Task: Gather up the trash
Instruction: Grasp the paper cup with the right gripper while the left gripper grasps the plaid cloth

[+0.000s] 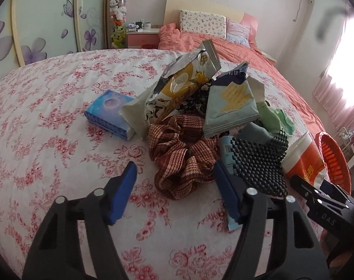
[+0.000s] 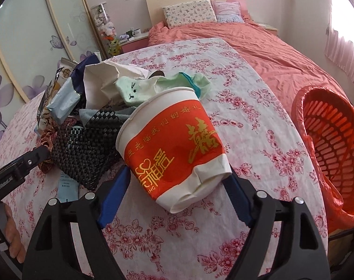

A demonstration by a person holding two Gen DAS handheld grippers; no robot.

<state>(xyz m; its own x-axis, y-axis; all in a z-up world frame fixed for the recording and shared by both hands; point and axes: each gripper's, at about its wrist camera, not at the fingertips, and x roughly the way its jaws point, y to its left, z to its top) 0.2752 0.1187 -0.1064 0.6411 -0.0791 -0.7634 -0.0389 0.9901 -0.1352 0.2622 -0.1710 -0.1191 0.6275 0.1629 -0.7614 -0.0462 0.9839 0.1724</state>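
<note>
A pile lies on the floral cloth: a yellow and silver snack bag (image 1: pixel 177 88), a pale blue chip bag (image 1: pixel 230 107), a checked scrunchie (image 1: pixel 179 161), a black mesh mat (image 1: pixel 258 161) and green cloth (image 1: pixel 274 116). My left gripper (image 1: pixel 177 186) is open and empty, just in front of the scrunchie. My right gripper (image 2: pixel 177 186) is shut on a crumpled red and white paper cup (image 2: pixel 174 151), held tilted above the cloth; the cup also shows in the left wrist view (image 1: pixel 302 158). An orange trash basket (image 2: pixel 335 144) with a red liner stands to the right.
A blue tissue pack (image 1: pixel 109 114) lies left of the pile. The floral cloth (image 2: pixel 223 70) covers a raised surface in front of a bed with a coral cover (image 2: pixel 258 42). A wardrobe with flower doors (image 1: pixel 37 23) stands at the left.
</note>
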